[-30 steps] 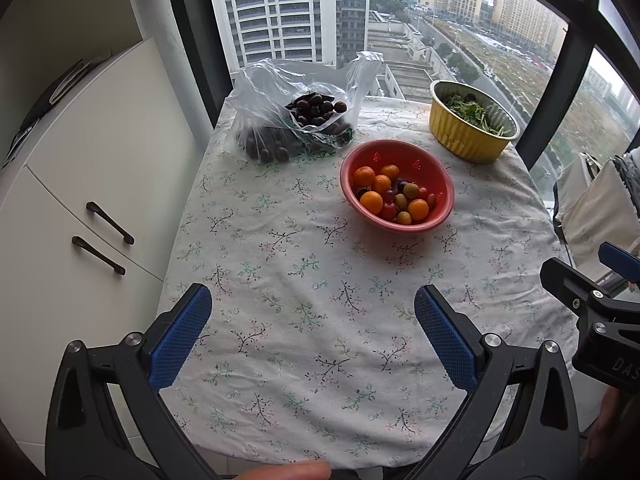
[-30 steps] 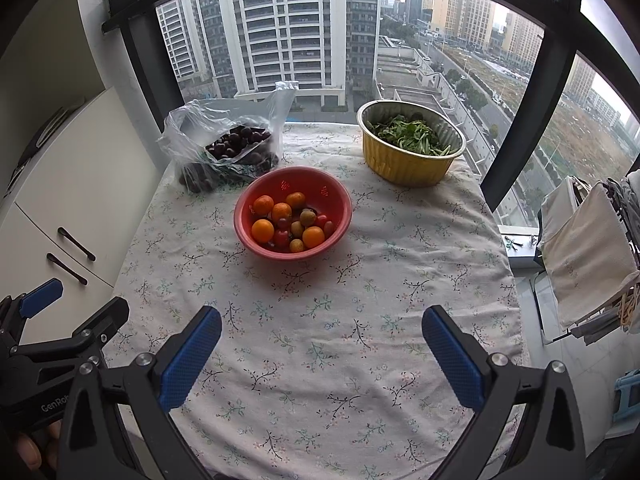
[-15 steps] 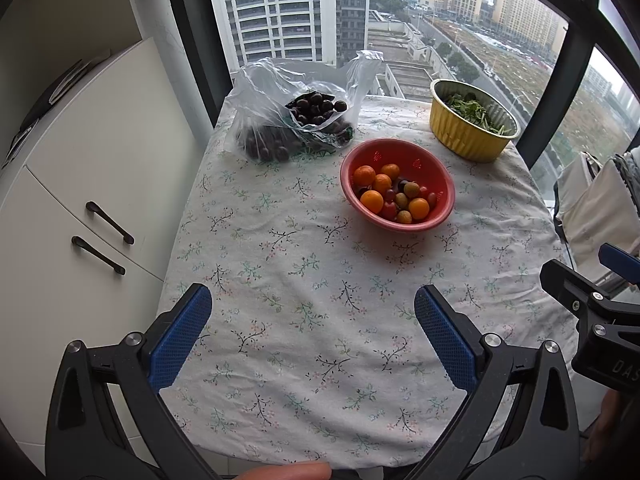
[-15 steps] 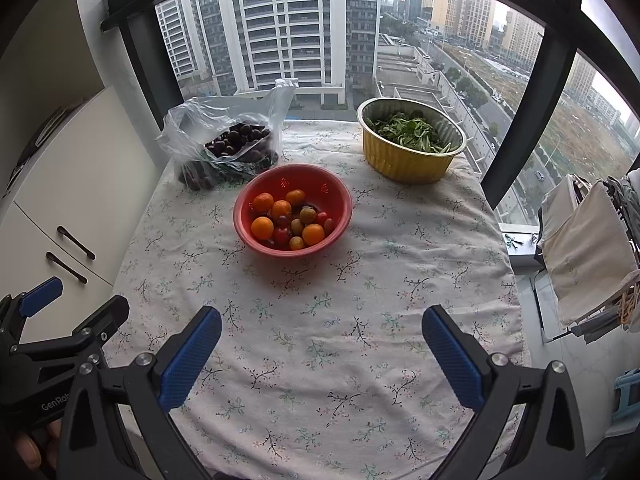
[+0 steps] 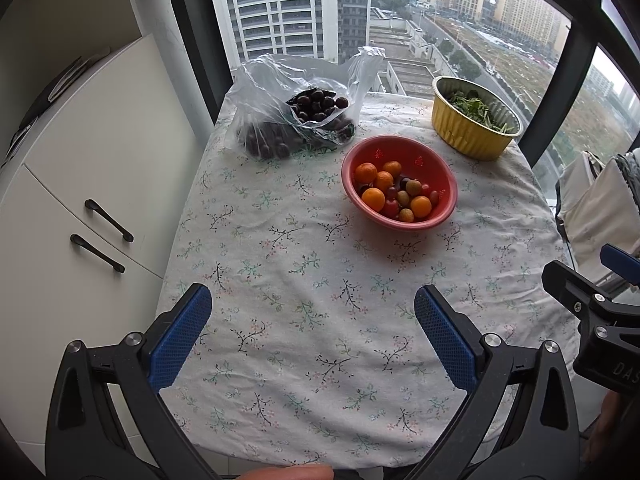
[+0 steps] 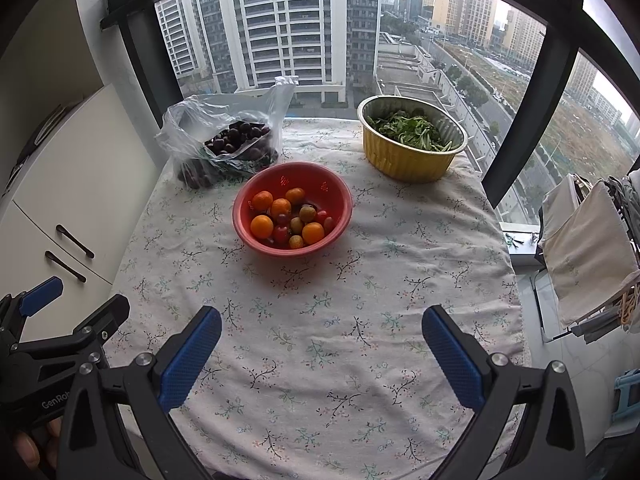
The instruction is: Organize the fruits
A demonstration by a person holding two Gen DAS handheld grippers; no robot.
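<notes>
A red bowl (image 5: 442, 168) (image 6: 336, 188) holds small oranges (image 5: 373, 199), red tomatoes and a few yellowish fruits at the table's middle back. A clear plastic bag of dark cherries (image 5: 316, 106) (image 6: 236, 138) lies behind it to the left. My left gripper (image 5: 312, 312) is open and empty above the near table edge. My right gripper (image 6: 320, 334) is open and empty too, to the right of the left one. Both are well short of the bowl.
A yellow foil bowl of green leaves (image 5: 472, 136) (image 6: 412, 160) stands at the back right. A white cabinet (image 5: 80, 184) is close on the left, a window behind, and a rack with cloth (image 6: 580, 248) on the right. The flowered tablecloth (image 6: 360, 320) covers the table.
The right wrist view has moved a little closer to the bowl. The left gripper has hardly moved. Both stay open.
</notes>
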